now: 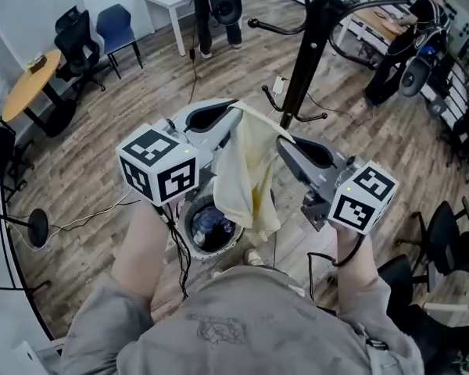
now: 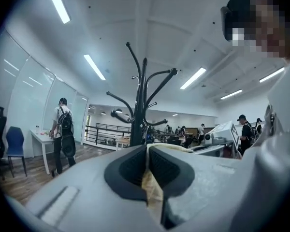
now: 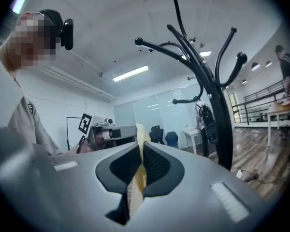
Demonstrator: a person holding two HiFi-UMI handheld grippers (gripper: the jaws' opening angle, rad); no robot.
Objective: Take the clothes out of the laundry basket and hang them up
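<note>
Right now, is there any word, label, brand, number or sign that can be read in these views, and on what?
No readable word, number or brand in any view.
The marker cube on the left gripper: black-and-white square pattern, no text.
The marker cube on the right gripper: likewise.
Faint print on the person's grey sweatshirt: too blurred to read.
The pale yellow cloth that both grippers pinch: no label shows.
</note>
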